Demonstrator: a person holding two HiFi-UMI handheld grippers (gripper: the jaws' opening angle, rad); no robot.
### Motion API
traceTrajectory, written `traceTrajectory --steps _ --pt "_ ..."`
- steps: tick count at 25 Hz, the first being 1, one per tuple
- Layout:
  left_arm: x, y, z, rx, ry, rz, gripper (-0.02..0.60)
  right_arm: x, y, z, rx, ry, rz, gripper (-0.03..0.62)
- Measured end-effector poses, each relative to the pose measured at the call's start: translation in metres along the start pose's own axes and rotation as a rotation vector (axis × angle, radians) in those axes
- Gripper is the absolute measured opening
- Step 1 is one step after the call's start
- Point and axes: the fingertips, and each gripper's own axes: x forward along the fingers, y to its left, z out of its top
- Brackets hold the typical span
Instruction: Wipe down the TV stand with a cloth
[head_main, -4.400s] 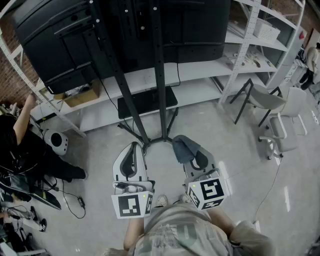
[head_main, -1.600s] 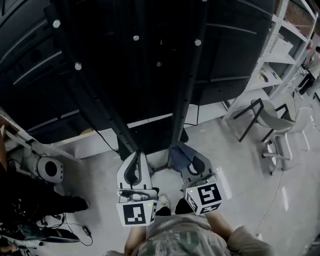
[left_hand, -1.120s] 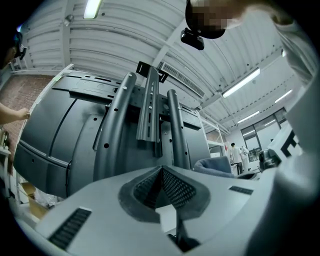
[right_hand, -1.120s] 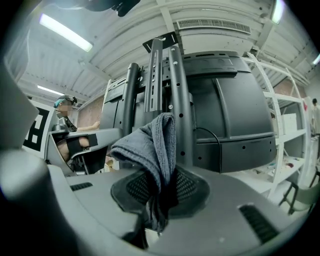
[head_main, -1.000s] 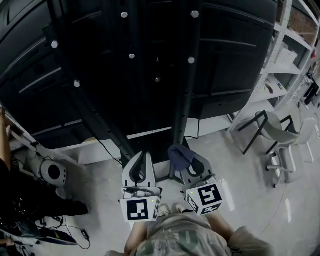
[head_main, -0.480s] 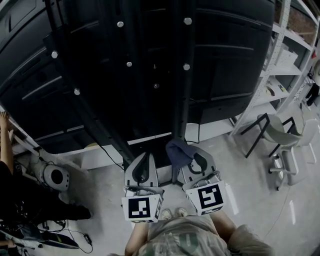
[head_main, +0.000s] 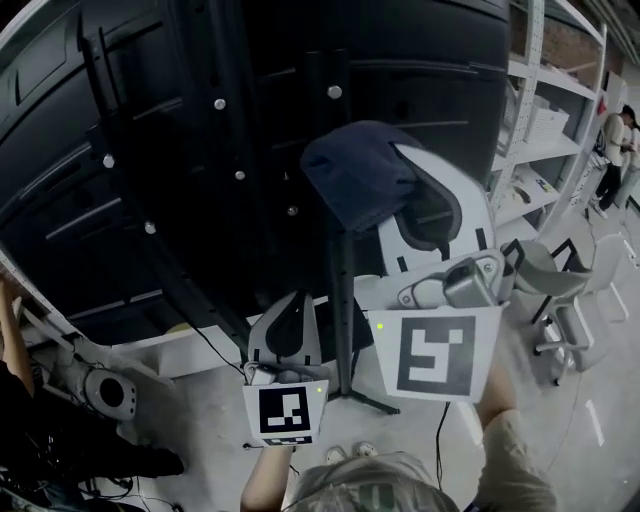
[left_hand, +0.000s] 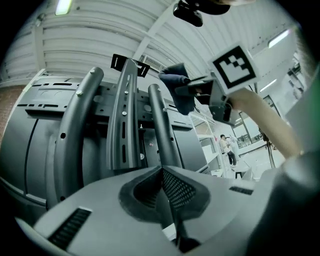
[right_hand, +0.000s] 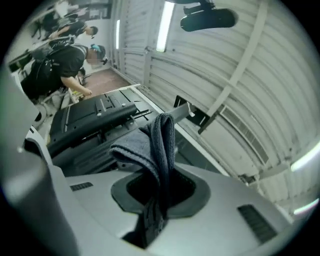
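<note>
The right gripper (right_hand: 157, 200) is clenching its jaws on a dark blue cloth (right_hand: 150, 145), which is bunching up out of them in a folded lump. The person is holding this gripper high, so the cloth is sitting at the upper part of the right upright of the TV stand (head_main: 335, 260), against the black back of the television (head_main: 120, 180); whether the cloth is touching the upright cannot be told. The left gripper (left_hand: 167, 187) is keeping its jaws pressed together on nothing, and it is hanging lower, just left of the same upright and pointing up along the stand's posts. White shelving (head_main: 545, 120) and a grey chair (head_main: 560, 290) are standing off to the right
</note>
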Motion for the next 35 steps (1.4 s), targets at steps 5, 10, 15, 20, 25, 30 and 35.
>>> traceTrajectory --steps 5,10,15,20,25,30,35 --pt "0.006 -0.003 0.016 0.02 -0.036 -0.014 0.016 0.034 -0.031 0.039 -0.218 -0.02 -0.067 0.063" --pt "0.005 -0.001 0.027 0.013 -0.069 -0.007 0.016 0.053 -0.032 0.045 -0.277 -0.004 -0.082 0.063" --pt "0.0 0.004 0.024 0.006 -0.067 0.003 0.017 0.06 -0.017 0.038 -0.329 0.029 -0.062 0.063" --pt "-0.006 0.005 0.013 -0.006 -0.051 0.001 0.017 0.06 -0.005 0.026 -0.354 0.054 -0.036 0.063" --pt "-0.008 0.005 0.001 -0.011 -0.017 -0.001 0.015 0.058 -0.001 0.023 -0.367 0.07 -0.03 0.063" --pt "-0.009 0.006 0.001 -0.018 -0.024 -0.002 0.017 0.051 0.005 0.017 -0.378 0.086 -0.017 0.063" --pt "-0.01 0.013 0.0 -0.016 -0.023 0.011 0.016 0.047 0.019 0.009 -0.371 0.104 0.033 0.063"
